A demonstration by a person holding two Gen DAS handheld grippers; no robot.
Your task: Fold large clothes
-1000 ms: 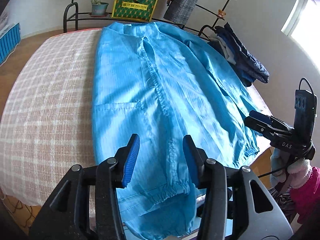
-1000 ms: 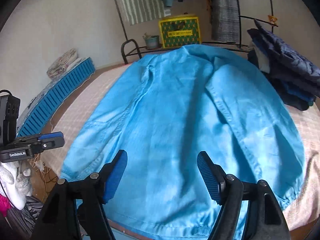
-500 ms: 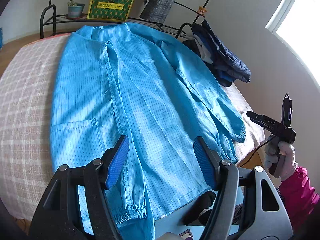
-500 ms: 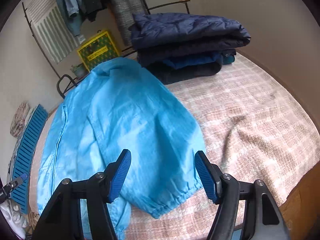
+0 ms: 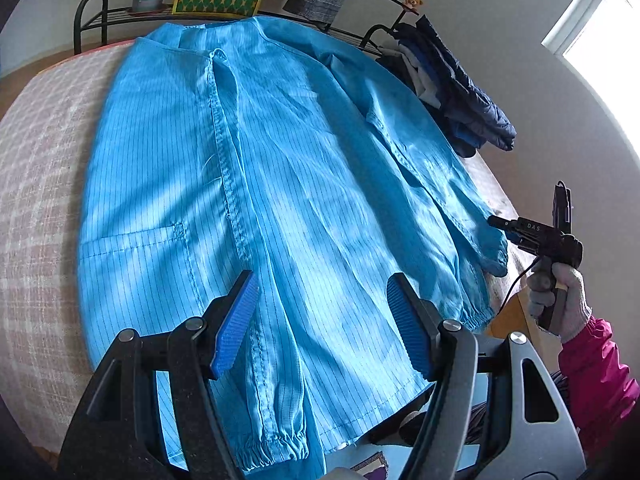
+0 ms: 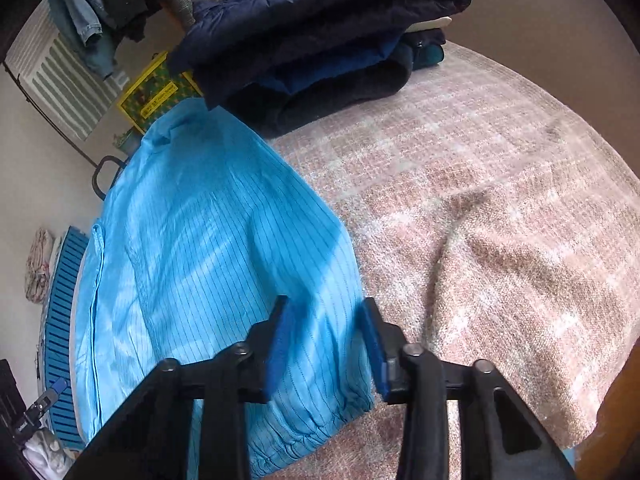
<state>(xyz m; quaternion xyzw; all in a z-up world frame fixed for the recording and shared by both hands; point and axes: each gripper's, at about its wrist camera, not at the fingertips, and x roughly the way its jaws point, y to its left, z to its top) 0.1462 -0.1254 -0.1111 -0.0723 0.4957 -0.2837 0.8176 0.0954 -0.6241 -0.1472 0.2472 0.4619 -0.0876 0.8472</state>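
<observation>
1. Work surface: a bed (image 6: 500,208) covered with a pink-and-white checked blanket.
2. Task item: a blue pinstriped coat (image 5: 280,184) lies spread flat, front side up, along the bed. Its collar points toward the far edge; its hem reaches the near edge.
3. Sleeves: one elastic-cuffed sleeve lies folded over the coat front, with its cuff at the near edge. The other sleeve (image 6: 304,340) runs down the coat's right side, with its cuff near the near edge.
4. Left gripper (image 5: 320,320): positioned above the hem area. The jaws stand wide, and the blue pads (image 5: 236,320) are clear of the fabric.
5. Right gripper (image 6: 326,344): positioned over the right sleeve just above the cuff. The jaws have just been closing and now stand narrow. Sleeve fabric lies between them, but whether the pads press on it cannot be determined.
6. A gloved hand (image 5: 560,296) with a pink sleeve (image 5: 596,372) holds the right gripper's handle.
7. A stack of folded dark clothes (image 6: 320,36) occupies the far right corner of the bed.
</observation>
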